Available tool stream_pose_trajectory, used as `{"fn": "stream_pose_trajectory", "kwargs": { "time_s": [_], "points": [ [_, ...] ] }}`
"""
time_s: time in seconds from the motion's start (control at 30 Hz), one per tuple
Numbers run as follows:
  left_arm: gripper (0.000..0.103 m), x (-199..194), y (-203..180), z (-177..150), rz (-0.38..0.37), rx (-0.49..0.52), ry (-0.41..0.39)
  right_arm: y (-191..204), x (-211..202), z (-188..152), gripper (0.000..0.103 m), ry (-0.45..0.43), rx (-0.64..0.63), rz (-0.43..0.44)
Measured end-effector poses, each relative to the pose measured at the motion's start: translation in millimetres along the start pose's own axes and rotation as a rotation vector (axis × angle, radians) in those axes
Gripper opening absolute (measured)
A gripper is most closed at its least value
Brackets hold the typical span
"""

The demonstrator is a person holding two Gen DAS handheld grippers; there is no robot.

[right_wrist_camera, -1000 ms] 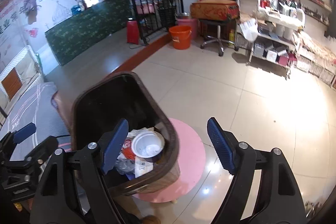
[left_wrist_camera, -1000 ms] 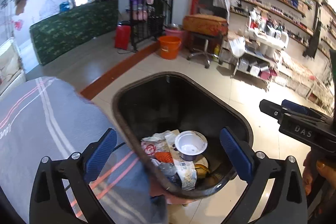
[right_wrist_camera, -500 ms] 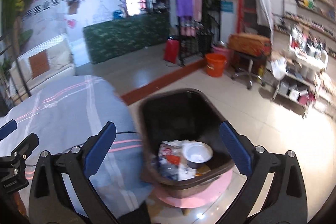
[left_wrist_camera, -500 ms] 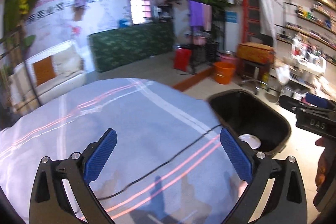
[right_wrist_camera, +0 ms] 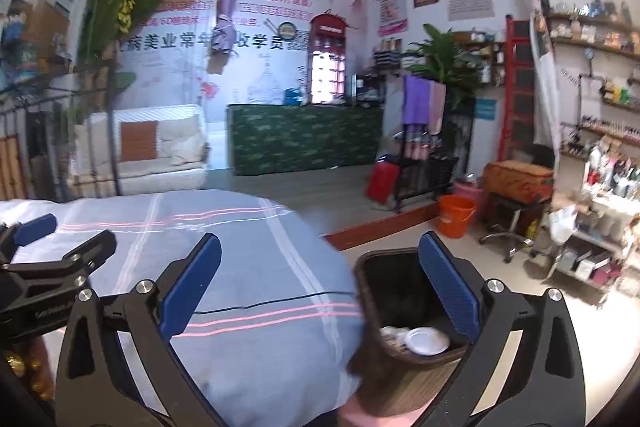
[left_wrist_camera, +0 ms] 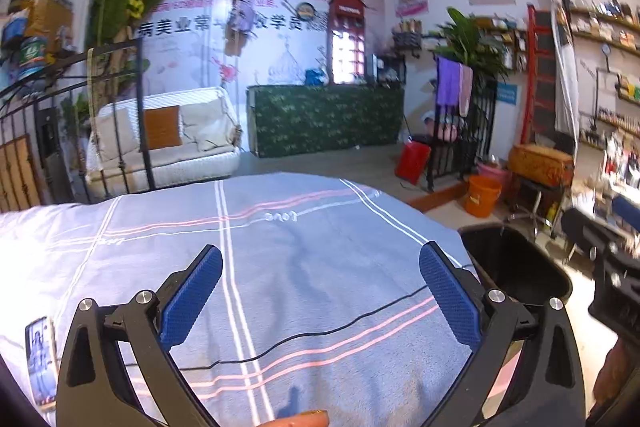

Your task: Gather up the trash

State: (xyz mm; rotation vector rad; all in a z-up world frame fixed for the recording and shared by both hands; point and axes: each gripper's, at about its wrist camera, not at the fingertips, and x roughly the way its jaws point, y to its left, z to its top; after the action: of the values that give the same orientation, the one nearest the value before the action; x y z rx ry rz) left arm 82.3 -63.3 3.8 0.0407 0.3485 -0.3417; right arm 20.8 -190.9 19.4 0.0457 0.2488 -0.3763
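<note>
A dark trash bin (right_wrist_camera: 400, 359) stands on the floor beside the bed; it holds a white cup (right_wrist_camera: 426, 341) and wrappers. Its rim also shows in the left wrist view (left_wrist_camera: 520, 267). My left gripper (left_wrist_camera: 320, 297) is open and empty above the grey striped bedspread (left_wrist_camera: 280, 247). My right gripper (right_wrist_camera: 320, 291) is open and empty, with its left finger over the bedspread (right_wrist_camera: 240, 347) and its right finger over the bin. Each gripper shows at the edge of the other's view.
A black cable (left_wrist_camera: 320, 331) runs across the bedspread. A phone (left_wrist_camera: 40, 359) lies at the bed's left edge. A white sofa (left_wrist_camera: 168, 147), a green counter (left_wrist_camera: 324, 119), an orange bucket (left_wrist_camera: 482, 195) and stocked shelves (right_wrist_camera: 592, 227) stand farther off.
Both grippers have swung left and up from over the bin to face the bed. The bin has slid to the right in both views. Both stay open and empty.
</note>
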Motion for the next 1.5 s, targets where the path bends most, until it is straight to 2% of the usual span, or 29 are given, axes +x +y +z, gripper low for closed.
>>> {"fn": "stream_pose_trajectory", "kwargs": {
  "time_s": [0.13,0.37,1.17,1.5],
  "points": [
    [0.097,-17,6,-3,0.025,-0.026,-0.025,4,-17,-3,0.097,-0.009,0.016,0.045],
    [0.098,-38,10,-13,0.056,-0.022,-0.044,9,-34,-12,0.097,0.001,0.029,0.073],
    [0.098,-45,21,-14,0.053,-0.034,-0.069,12,-37,-11,0.097,0.009,0.042,0.082],
    [0.098,-49,13,-13,0.047,-0.044,-0.066,13,-35,-10,0.097,0.020,0.046,0.087]
  ]
}}
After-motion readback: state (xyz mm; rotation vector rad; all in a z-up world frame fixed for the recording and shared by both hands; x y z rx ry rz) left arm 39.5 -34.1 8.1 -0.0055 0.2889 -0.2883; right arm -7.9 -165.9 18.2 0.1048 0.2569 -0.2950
